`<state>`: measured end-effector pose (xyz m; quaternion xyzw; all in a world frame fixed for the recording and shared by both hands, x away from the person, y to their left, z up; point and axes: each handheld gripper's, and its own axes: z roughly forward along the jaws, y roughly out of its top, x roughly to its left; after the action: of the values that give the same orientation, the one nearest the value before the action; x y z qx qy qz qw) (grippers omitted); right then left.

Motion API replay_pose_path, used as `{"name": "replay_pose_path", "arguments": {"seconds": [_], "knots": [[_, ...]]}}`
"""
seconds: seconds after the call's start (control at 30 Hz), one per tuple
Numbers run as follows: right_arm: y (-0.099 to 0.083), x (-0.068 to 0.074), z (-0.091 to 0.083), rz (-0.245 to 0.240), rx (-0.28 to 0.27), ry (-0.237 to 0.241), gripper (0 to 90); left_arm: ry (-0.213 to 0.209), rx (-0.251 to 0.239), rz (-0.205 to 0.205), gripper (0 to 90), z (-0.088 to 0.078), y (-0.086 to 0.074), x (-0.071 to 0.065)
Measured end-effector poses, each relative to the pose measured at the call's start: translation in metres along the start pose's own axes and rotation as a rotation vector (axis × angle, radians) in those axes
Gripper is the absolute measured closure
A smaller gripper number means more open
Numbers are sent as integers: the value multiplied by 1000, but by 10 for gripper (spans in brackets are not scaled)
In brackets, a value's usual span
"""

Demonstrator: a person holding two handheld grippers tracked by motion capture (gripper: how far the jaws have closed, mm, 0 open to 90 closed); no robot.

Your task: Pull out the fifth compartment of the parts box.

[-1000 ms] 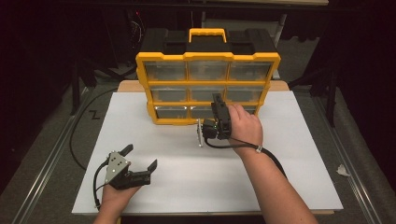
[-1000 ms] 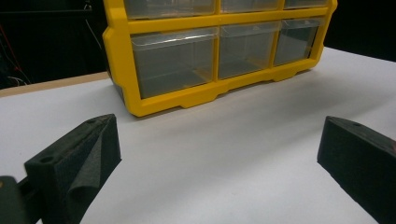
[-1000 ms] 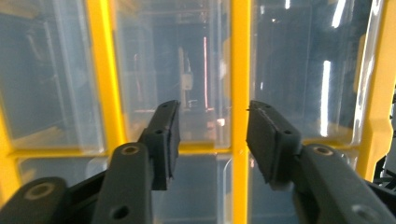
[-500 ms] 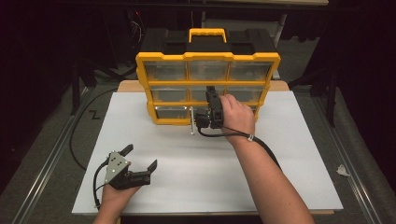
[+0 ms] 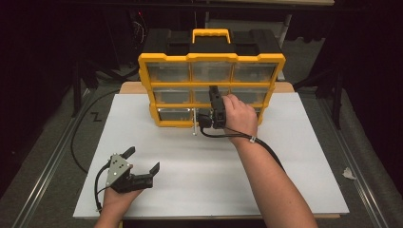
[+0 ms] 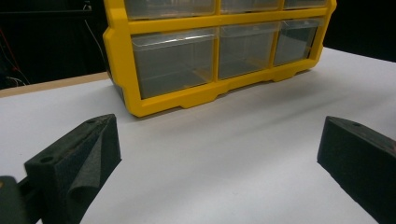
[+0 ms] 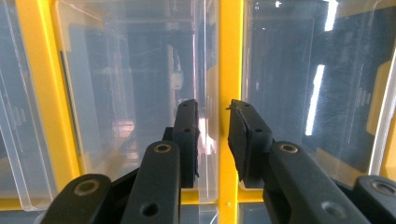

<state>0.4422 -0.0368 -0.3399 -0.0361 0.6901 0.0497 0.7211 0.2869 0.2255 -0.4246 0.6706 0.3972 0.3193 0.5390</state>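
The right tongs (image 5: 215, 102) were raised against the front of a yellow plastic organiser cabinet with clear drawers (image 5: 211, 90). Their black jaws stood a narrow gap apart, not clamped on anything. In the right gripper view the right tongs (image 7: 212, 135) pointed straight at a yellow vertical divider (image 7: 229, 93) between two clear drawers, one jaw to each side of it and very near the drawer fronts. Whether the pads touched the plastic could not be told. A small pale metal piece (image 5: 194, 128), perhaps a screw, hung or stood just below these tongs; its nature was unclear.

The left tongs (image 5: 142, 164) rested low near the front left corner of the white bench (image 5: 294, 156), held in the person's left hand (image 5: 116, 197), jaws spread wide and holding nothing. In the left gripper view their jaws framed bare bench, with the cabinet's bottom row of drawers well ahead.

The cabinet stood upright at the far edge of the bench, centred, its long axis running left to right and its drawers facing the person. The right hand (image 5: 240, 116) was by far the nearer to it, so any drawer pull would likely fall to that hand, straight back toward the front edge.
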Motion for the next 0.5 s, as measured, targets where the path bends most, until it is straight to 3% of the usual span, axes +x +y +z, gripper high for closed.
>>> {"name": "replay_pose_path", "arguments": {"seconds": [0.13, 0.5], "knots": [[0, -1, -1, -8, -5, 23, 820, 0, -1, -1, 2, 0, 0, 0], [0, -2, -13, -16, -3, 36, 829, -4, -3, -2, 2, 0, 0, 0]]}}
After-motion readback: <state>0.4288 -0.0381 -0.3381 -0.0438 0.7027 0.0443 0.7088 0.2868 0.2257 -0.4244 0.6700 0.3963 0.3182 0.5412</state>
